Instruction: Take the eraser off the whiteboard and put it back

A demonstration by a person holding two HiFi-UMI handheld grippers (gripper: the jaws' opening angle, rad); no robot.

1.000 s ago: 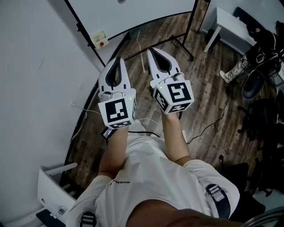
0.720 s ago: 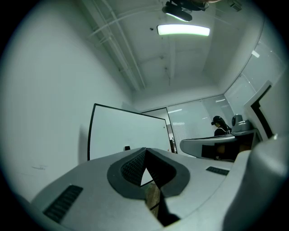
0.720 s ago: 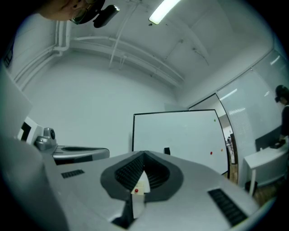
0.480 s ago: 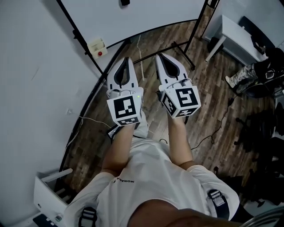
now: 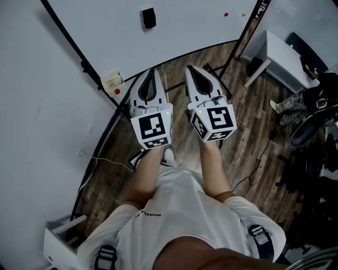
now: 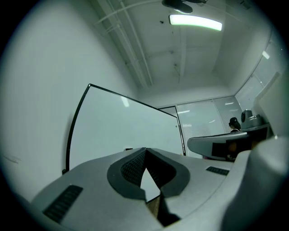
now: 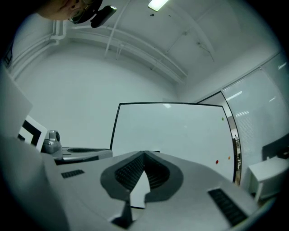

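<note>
Head view: both grippers held side by side in front of the person, pointing towards the whiteboard (image 5: 185,31) at the far side. Left gripper (image 5: 151,70): jaws closed tip to tip, nothing between them; its own view shows the ribbed pads meeting at the tips, with only bare board seen through the gap behind them. Right gripper (image 5: 189,68): same state, jaws together and empty, confirmed in its own view. Eraser (image 5: 149,17): small black block, sitting on the whiteboard face, far-left of the left gripper's tips and well apart from both grippers; neither touches it. Two small dots on the board to the right of the eraser, one red magnet (image 5: 226,14) and one orange magnet (image 5: 243,14). The board stands on a black frame over a wooden floor (image 5: 248,121). A pale wall box (image 5: 112,80) with a red button is fixed at the left, just beside the board's left frame bar. White table (image 5: 285,50) at the far right, clear of the board. The person's forearms and white shirt fill the near part of the head view.
</note>
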